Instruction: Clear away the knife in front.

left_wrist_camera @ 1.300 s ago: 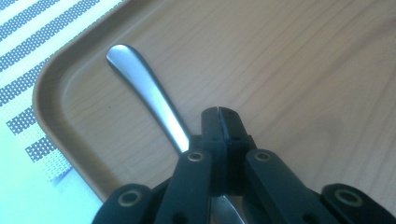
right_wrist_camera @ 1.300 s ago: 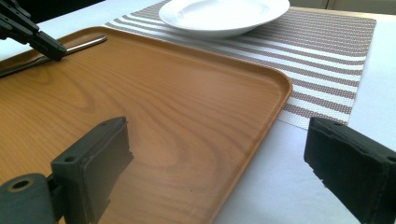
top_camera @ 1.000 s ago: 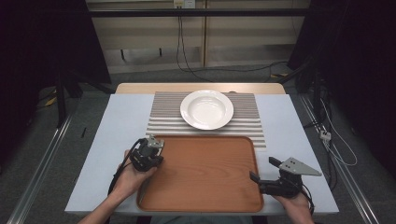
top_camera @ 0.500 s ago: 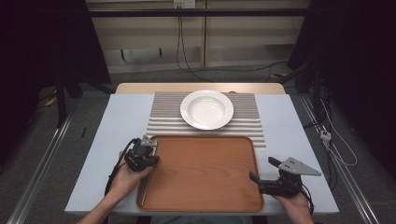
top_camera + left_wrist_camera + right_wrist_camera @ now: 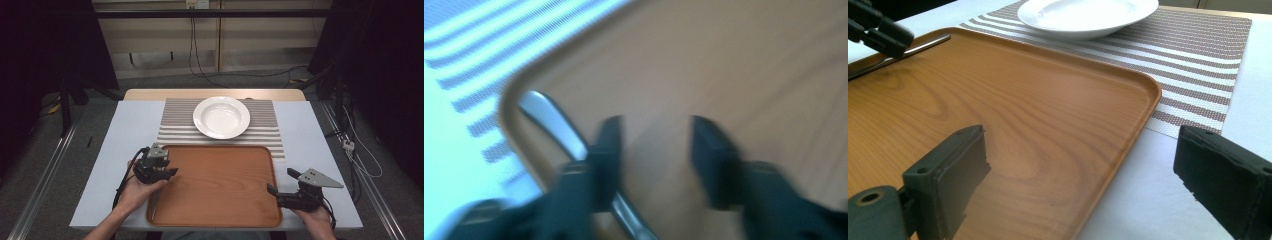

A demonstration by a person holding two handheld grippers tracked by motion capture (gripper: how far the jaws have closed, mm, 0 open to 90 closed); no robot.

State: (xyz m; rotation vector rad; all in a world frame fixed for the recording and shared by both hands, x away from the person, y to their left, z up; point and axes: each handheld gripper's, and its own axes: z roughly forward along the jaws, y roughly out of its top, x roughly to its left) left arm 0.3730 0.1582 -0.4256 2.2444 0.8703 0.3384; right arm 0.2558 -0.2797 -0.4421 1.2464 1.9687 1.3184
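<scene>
Seen from above: pale tabletop (image 5: 125, 150) carrying a striped placemat (image 5: 262, 125) at the far middle, with a white plate (image 5: 221, 117) resting on it. Nearer the person, a brown wooden tray (image 5: 220, 187), its far edge overlapping the near edge of the placemat. Inside the tray, along its left rim, a slim silver utensil (image 5: 153, 202), handle lying lengthwise; type not clear, the business end hidden. Left gripper (image 5: 169, 173) held in the left hand (image 5: 134, 189) over the tray's left rim, jaws spread apart and pointing inward across the tray, just above the utensil. In the blurred left gripper view, the same silver handle (image 5: 555, 125) running diagonally beside the tray's rounded corner and passing beneath one jaw, not between the two; contact with the jaw impossible to judge through the blur. Right gripper (image 5: 272, 191) held in the right hand (image 5: 315, 217) at the tray's near right corner, jaws spread wide. In the right gripper view, one jaw over the wood of the tray (image 5: 998, 100), the other over the bare tabletop (image 5: 1148, 200) outside the rim, so the rim sits between them without being pinched; plate (image 5: 1088, 15) and placemat (image 5: 1198, 65) beyond, left gripper (image 5: 880, 32) at the upper left corner above the utensil (image 5: 903, 52).
</scene>
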